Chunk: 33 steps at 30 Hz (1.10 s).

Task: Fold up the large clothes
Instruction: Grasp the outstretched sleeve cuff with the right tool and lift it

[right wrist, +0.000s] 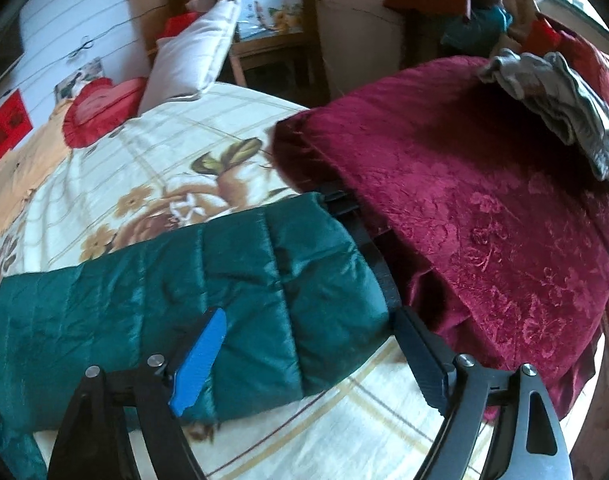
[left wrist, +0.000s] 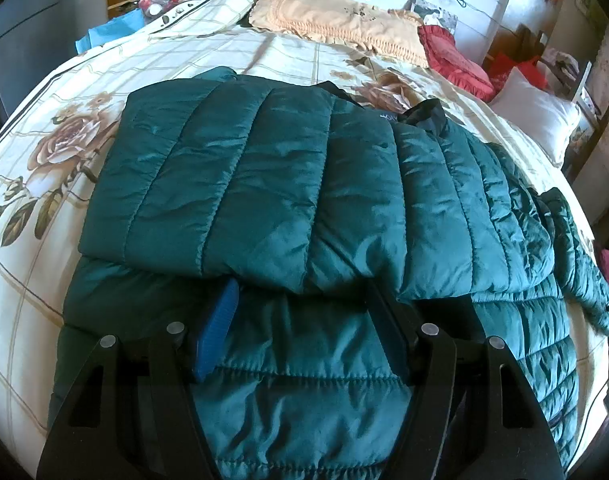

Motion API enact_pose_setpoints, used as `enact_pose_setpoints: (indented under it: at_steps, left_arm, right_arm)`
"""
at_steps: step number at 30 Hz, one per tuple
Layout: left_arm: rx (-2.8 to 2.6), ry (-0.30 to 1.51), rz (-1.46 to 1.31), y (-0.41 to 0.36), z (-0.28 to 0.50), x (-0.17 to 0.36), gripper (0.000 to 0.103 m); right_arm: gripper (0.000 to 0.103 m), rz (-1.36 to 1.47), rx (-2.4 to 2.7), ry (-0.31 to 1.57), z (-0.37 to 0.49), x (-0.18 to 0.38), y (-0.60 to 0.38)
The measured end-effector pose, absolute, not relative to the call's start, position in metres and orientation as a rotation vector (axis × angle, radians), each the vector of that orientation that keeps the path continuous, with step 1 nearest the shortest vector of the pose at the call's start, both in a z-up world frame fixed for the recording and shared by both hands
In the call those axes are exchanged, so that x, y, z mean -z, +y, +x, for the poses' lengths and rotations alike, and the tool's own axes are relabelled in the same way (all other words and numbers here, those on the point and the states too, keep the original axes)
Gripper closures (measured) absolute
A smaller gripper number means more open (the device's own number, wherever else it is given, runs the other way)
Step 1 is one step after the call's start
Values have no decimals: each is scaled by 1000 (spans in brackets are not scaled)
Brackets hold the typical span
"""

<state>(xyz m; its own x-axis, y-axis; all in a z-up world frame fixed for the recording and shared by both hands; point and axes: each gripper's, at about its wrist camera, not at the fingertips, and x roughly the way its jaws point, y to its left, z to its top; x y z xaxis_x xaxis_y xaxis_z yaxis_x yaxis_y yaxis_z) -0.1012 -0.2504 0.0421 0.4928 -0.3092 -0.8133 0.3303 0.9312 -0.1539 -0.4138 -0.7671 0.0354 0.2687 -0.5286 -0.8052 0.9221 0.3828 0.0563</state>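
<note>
A dark green quilted puffer jacket [left wrist: 288, 184] lies on the floral bedsheet [left wrist: 44, 160], one side folded over its body. My left gripper [left wrist: 304, 300] is open, low over the jacket, its fingertips at the near edge of the folded flap. In the right wrist view the jacket's sleeve [right wrist: 208, 280] lies stretched out across the bed, its dark cuff [right wrist: 344, 208] against a maroon quilt [right wrist: 484, 220]. My right gripper [right wrist: 308, 320] is open, its fingers straddling the sleeve near the cuff end.
A cream fringed pillow [left wrist: 336, 16], a red cushion [left wrist: 456, 60] and a white pillow [left wrist: 536, 116] lie at the bed's head. Grey clothes [right wrist: 564, 92] sit on the maroon quilt. A wooden chair [right wrist: 264, 20] stands beyond the bed.
</note>
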Motion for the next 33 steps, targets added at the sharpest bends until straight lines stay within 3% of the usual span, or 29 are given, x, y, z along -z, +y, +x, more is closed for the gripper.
enact_pose_setpoints:
  at_steps: [10,11,12,14,17,33]
  left_arm:
    - [386,981,23,-250,-101,-42,36]
    - [387,981,23,-251,-102,-42,36]
    - [386,981,22,-251,-102,-42,36]
    - [386,980,22,-251,-102,-42,36]
    - [387,980,23,-251,-102,-42,36]
    - [423,943,-10,-240,-111,-62,36]
  right_arm:
    - [19,660,1019,784,-409,-17,-783]
    - [23,651,1015,783,-408,-16,-782]
    - [40,630,1012,775,-407,-18,-781]
    - [66,613,1009,752,-409,-23,-777]
    - [86,614,979,726,-411,-35,-773]
    - [91,479,770,580,-379,-118,-693]
